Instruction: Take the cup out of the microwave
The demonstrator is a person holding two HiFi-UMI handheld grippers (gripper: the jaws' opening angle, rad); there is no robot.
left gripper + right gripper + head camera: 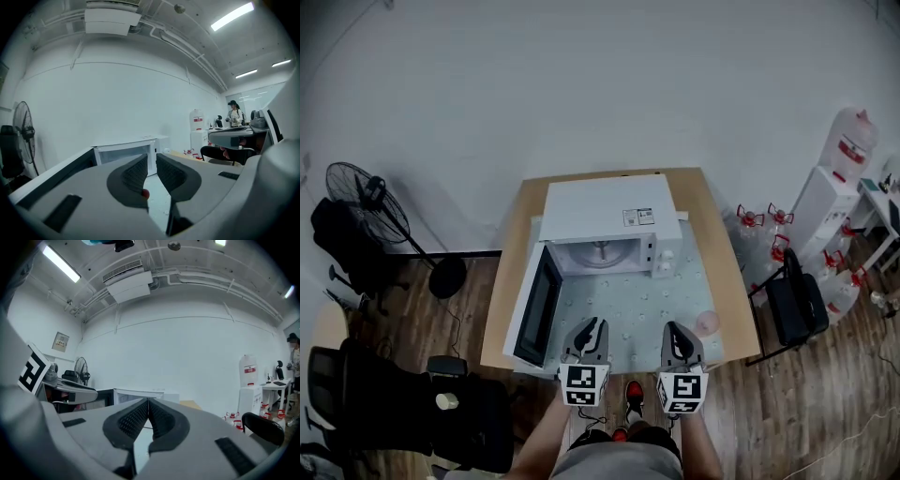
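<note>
Cup [706, 323]: pinkish, on table [718, 246], ahead and right of right tongs [676, 327], outside microwave [605, 211]. Left tongs [592, 324]: nearly closed, thin gap, nothing between. Right tongs: pressed together, empty. Step, as judged: taking out seems done. Next, probably: closing door [539, 305], swung open ahead-left of left tongs; mind its edge. Open room straight ahead of both tongs.

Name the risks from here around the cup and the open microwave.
1. The pinkish cup stands near the right edge of the table, close to the right gripper. A careless sweep could knock it off.
2. The microwave door hangs wide open on the side of the left gripper. A swing that way might strike it.
</note>
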